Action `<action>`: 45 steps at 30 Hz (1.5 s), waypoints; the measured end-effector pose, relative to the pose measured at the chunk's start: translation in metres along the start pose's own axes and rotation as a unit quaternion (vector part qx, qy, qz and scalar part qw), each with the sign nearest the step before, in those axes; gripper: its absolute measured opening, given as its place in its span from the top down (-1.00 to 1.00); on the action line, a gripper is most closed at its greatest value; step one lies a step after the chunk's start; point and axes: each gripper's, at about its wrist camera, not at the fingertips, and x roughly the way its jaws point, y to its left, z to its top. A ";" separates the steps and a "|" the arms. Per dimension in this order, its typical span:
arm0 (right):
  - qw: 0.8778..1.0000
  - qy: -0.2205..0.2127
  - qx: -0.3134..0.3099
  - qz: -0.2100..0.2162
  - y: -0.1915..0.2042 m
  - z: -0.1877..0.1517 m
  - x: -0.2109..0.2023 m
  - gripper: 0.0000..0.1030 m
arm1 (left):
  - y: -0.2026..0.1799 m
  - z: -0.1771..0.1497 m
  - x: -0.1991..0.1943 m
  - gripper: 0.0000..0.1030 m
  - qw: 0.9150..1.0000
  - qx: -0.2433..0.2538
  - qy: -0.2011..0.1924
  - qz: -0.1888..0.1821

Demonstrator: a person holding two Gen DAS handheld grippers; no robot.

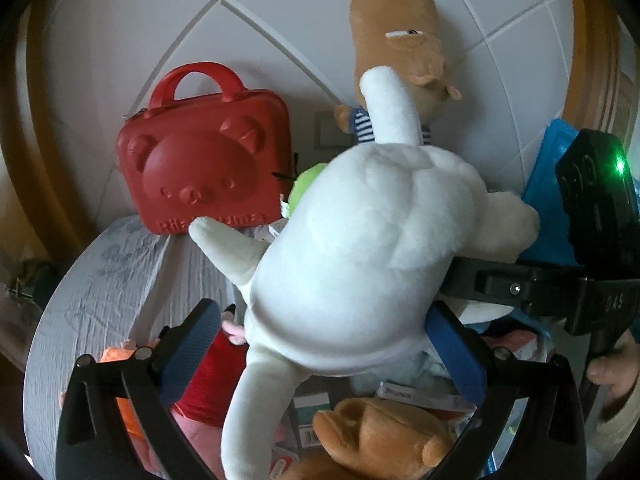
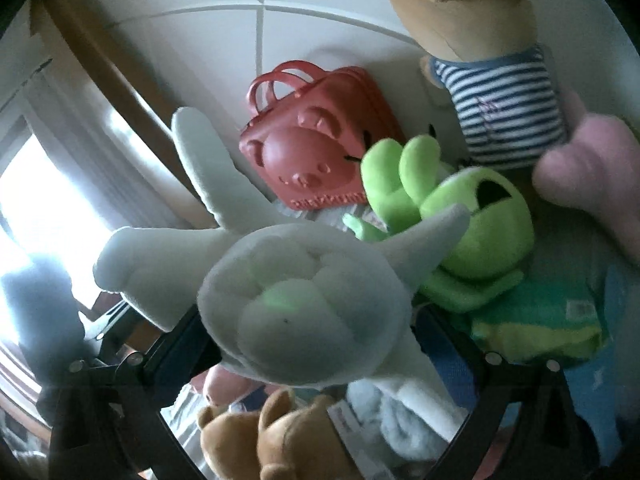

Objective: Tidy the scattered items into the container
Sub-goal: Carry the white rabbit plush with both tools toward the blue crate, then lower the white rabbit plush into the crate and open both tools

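White plush toy [image 1: 360, 264] sits between both my grippers, long axis running away from me, over the toy pile w/ a brown bear [image 1: 384, 436] below. Left gripper [image 1: 320, 344] & right gripper [image 2: 316, 344] both spread wide, pads off it.

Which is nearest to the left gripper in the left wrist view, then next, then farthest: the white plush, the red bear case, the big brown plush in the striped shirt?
1. White plush: right between the left gripper's open fingers.
2. Red bear case: beyond, upper left, standing against the wall.
3. Brown plush in the striped shirt: farthest, top of view, against the wall.
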 end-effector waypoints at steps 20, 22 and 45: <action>0.994 -0.055 -0.084 -0.049 0.086 0.028 -0.082 -0.57 | -0.031 0.039 -0.086 -0.28 0.996 0.046 -0.075 -0.008; 0.992 -0.070 -0.090 -0.058 0.098 0.033 -0.102 -0.57 | -0.042 0.047 -0.106 -0.28 0.994 0.056 -0.093 -0.018; 0.944 -0.192 -0.065 -0.259 0.037 0.044 -0.505 -0.57 | -0.379 0.144 -0.204 -0.28 0.951 0.116 -0.173 -0.230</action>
